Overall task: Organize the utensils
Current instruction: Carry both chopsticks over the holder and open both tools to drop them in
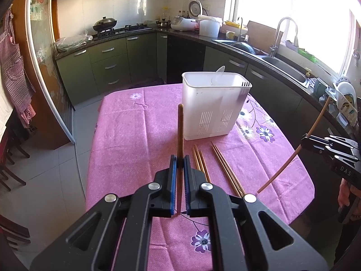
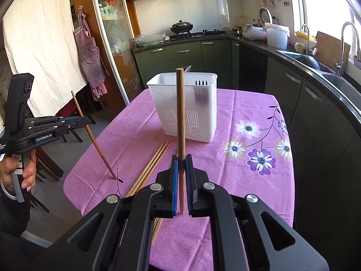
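A white slotted utensil holder [image 1: 215, 103] stands on the pink flowered tablecloth [image 1: 135, 135], with a clear spoon [image 1: 218, 74] inside. My left gripper [image 1: 180, 160] is shut on a brown chopstick [image 1: 180, 131] held upright, a little short of the holder. It also shows in the right wrist view [image 2: 84, 122], with its chopstick [image 2: 94, 140] slanting down near the cloth. My right gripper [image 2: 181, 160] is shut on another chopstick [image 2: 181, 113], upright before the holder [image 2: 187, 106]; it shows at the right edge of the left wrist view [image 1: 303, 138]. Several loose chopsticks [image 1: 216, 167] lie on the cloth.
Dark green kitchen cabinets [image 1: 108, 65] and a countertop with a sink [image 1: 286, 67] run behind and to the right of the table. A wok [image 1: 105, 23] sits on the stove. An apron [image 2: 90, 54] hangs at the left. The table's edges drop to a tiled floor [image 1: 56, 158].
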Demonstrator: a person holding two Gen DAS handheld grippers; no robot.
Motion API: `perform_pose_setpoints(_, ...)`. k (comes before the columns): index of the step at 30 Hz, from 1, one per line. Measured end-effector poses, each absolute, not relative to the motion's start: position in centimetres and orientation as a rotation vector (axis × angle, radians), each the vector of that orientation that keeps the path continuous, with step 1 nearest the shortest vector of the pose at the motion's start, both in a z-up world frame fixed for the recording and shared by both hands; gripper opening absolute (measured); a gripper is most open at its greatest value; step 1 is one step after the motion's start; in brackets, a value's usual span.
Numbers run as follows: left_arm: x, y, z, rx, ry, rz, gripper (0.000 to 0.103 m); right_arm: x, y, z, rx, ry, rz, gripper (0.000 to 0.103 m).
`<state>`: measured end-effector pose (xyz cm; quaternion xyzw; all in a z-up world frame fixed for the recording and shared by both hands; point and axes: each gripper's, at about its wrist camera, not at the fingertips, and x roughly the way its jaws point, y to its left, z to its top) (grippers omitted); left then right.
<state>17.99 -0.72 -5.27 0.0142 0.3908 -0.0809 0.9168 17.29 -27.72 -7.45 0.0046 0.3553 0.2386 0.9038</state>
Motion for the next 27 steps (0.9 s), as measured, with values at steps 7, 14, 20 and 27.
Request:
perform_pose_setpoints(7, 19.1, -1.7, -3.1, 0.036, 0.786, -0.197, 0.006, 18.2, -27.9, -3.9, 0.038, 0.691, 0.532, 0.007)
perform_pose_setpoints(14, 21.0, -3.1, 2.6, 0.032, 0.712, -0.243, 0.006, 19.9, -28.1, 3.4, 0.072, 0.554, 0.543, 0.007)
perform_pose_setpoints(20, 23.0, -4.3, 8.9, 0.026, 0.573, -0.249, 0.006, 23.7, -28.4, 8.3, 0.136, 0.453, 0.533, 0.007)
perform_pose_setpoints(27, 27.9, -5.9, 11.1, 0.015, 0.477, -0.219, 0.006, 29.9, -27.7, 8.3, 0.130, 0.436, 0.440, 0.007)
